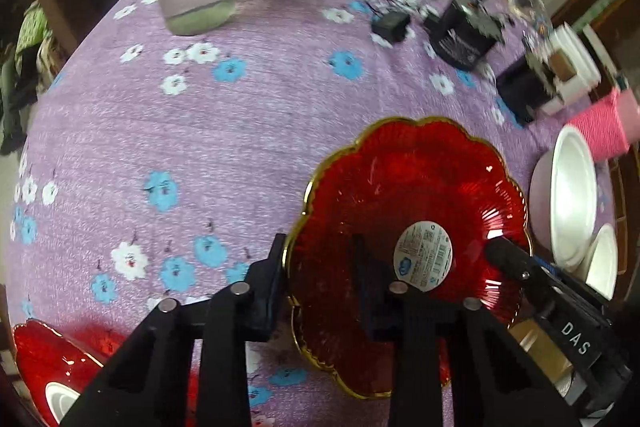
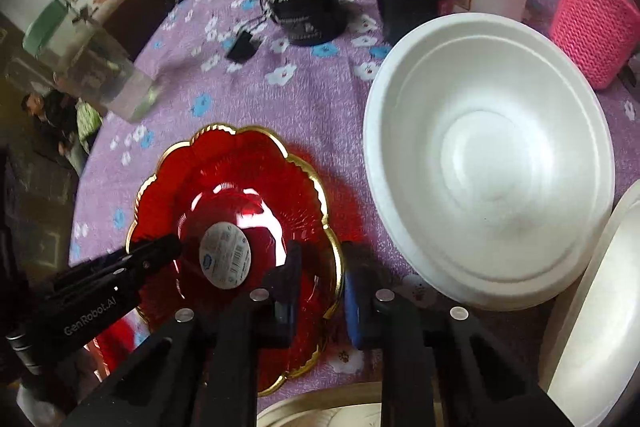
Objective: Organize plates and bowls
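Your left gripper: clamped on red plate rim | your right gripper: clamped on opposite rim | 1 white bowl beside, on tabletop

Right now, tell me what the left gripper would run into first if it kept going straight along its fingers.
Nothing stands ahead of it: the left gripper is already clamped on the red plate's gold rim. Pushing on would likely drive that plate into the purple flowered tablecloth just beneath, though depth is hard to judge.
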Demonstrator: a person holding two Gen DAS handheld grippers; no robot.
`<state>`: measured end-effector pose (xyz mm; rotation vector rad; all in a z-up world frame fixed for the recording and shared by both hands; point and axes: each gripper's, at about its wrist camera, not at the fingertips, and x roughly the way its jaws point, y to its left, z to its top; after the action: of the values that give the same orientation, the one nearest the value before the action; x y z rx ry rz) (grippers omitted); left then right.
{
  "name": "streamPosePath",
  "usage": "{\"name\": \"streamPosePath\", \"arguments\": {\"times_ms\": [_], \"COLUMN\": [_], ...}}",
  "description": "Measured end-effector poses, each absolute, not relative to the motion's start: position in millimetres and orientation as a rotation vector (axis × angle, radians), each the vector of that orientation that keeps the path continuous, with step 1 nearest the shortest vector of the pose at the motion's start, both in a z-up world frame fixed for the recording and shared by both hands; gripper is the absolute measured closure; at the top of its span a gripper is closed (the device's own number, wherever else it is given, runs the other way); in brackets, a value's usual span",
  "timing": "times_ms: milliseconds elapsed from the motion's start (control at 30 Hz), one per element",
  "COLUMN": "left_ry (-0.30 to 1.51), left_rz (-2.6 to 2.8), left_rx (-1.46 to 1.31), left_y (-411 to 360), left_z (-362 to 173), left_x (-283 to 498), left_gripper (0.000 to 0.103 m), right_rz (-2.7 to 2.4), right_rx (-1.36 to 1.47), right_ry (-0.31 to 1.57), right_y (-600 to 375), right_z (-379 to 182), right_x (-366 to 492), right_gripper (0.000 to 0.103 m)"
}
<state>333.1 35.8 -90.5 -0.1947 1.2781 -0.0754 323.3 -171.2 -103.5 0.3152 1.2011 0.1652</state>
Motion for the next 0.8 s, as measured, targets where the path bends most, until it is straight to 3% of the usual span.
{"name": "streamPosePath", "arguments": {"times_ms": [433, 800], "left_ry": [1.156, 1.06], "left_rz": [-0.05, 0.022], "left_rx": [-0.235, -0.305], "left_y": [79.1, 144.5], "left_z": [-32.3, -0.7], "left_x": [293.2, 211.9], "left_gripper": [0.075, 0.075], "right_rz": [0.27, 0.39], "right_rx": [0.328, 0.253], "right_ry": [1.11, 1.083], "right_y": [-134.4, -64.7], "right_z": [-51.5, -20.8], "right_x": [295.9, 238.1], "right_gripper": [0.088, 0.088]}}
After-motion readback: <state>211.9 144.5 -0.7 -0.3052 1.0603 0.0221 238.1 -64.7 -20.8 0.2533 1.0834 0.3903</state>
